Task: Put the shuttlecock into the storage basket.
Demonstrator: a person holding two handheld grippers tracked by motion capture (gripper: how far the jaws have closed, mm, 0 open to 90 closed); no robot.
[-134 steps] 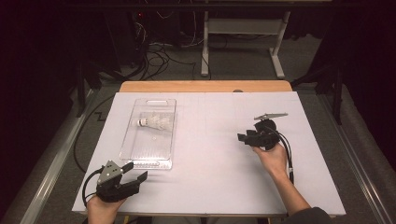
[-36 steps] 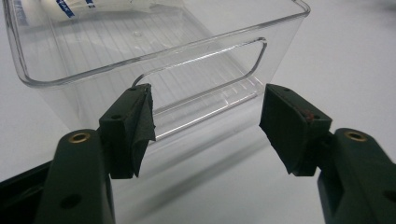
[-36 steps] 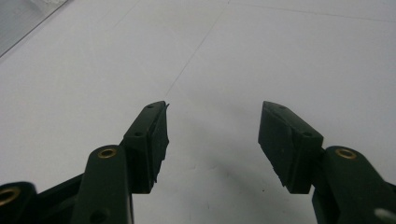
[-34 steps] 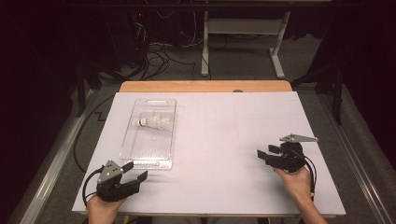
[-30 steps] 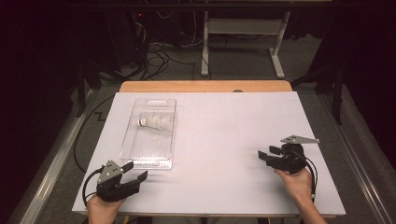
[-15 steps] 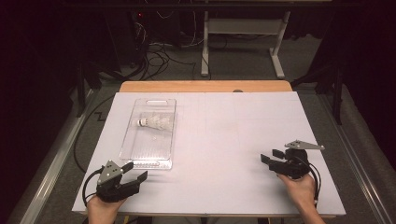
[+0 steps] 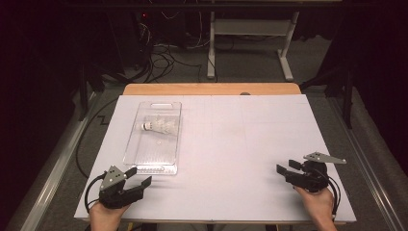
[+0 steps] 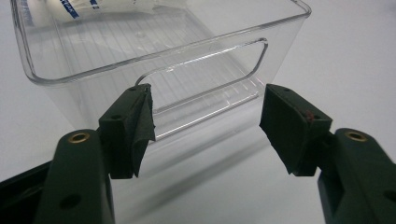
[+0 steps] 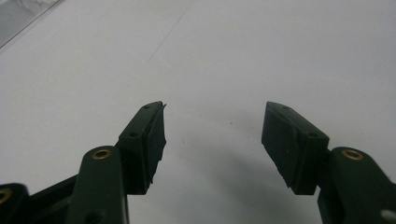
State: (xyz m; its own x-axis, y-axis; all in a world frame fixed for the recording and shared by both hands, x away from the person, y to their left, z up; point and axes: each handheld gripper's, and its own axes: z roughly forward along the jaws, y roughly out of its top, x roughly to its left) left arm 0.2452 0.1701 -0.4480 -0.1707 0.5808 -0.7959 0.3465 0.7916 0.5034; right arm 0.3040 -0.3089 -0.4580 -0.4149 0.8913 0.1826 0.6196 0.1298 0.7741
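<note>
So right now both hands are parking near the front edge of the table, and it's looking to me like a wrap-up or reset step rather than a grab. The shuttlecock (image 7: 159, 126) is lying on its side in the far half of the clear bin (image 7: 136, 144), which is sitting on the left part of the white table (image 7: 240, 144), so I'm guessing the placing part is done.

The left gripper (image 7: 139, 176) is resting at the near-left corner, jaws spread wide with nothing between them, pointing at the bin's near end wall. In the left gripper view that wall's cut-out handle (image 8: 205, 74) is sitting just beyond the fingertips (image 8: 135, 116), not touching as far as I can tell. The right gripper (image 7: 285, 169) is sitting at the near right, well apart from the bin, jaws gaping over bare tabletop; they've just been opening a little more, with nothing in between.

If the bin is getting moved next, the left jaws would need to be easing forward and pinching that thin handle rim squarely.

Materials: the bin is hard, glossy, see-through plastic with a ribbed floor and rounded corners, probably slippery. The shuttlecock is looking light, with a white skirt and rounded nose. The jaw pads are matte black and blocky.
</note>
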